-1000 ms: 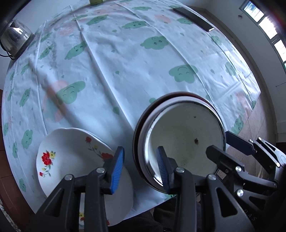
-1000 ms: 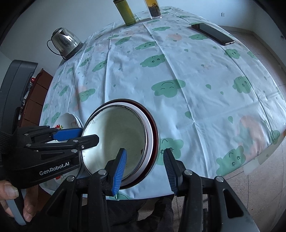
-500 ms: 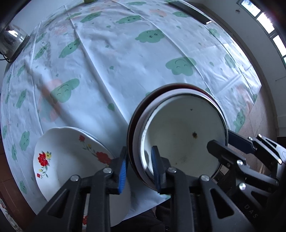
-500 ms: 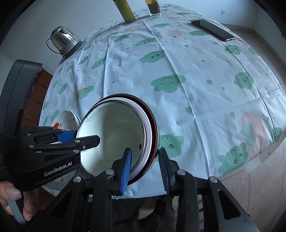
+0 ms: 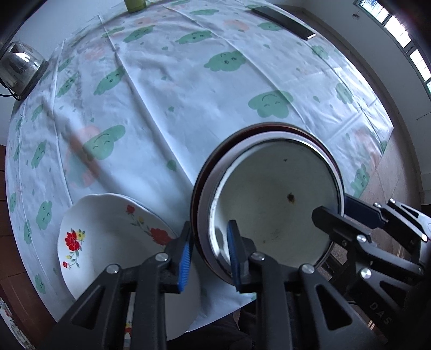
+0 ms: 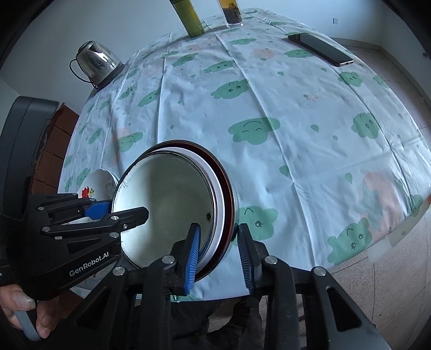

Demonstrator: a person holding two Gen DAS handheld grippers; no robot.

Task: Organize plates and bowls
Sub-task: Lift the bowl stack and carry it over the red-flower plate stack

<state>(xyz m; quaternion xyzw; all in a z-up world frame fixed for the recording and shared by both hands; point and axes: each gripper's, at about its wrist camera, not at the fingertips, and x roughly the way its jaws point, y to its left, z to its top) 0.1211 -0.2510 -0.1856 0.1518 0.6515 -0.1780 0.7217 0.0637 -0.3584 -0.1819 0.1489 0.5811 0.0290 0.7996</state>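
You had the nested stack of round bowls (image 5: 274, 204) (a white enamel one inside, a white one around it, a dark red-brown rim outermost) pinched from both sides at the near edge of the round table with the cloud-print cloth (image 5: 188, 88). Your left gripper (image 5: 208, 255) had its blue pads on either side of the stack's left rim, pressing on it by the look of it. Your right gripper (image 6: 219, 250) straddled the right rim, and its jaws were closing, the inner pad against the enamel wall and the outer one at the red-brown edge.

The risk I judged greatest was the stack splitting. Each grip took several rims at once, so if one pad bit only the inner bowl, the outer ones could slip and drop once lifted. Uneven lifting by your two hands would tilt the stack and twist it out of the pads.

The white scalloped plate with red flowers (image 5: 113, 242) lay just beside the stack on its left, overhanging the table's near edge. A sideways swing of the left gripper could knock it off.

Open room lay ahead of you: the middle of the cloth was bare. The glass kettle (image 6: 97, 63) stood at the far left, the green bottle (image 6: 188, 18) and glass tumbler (image 6: 231, 13) at the far edge, and the dark phone (image 6: 320, 48) at the far right, all well apart from the bowls.
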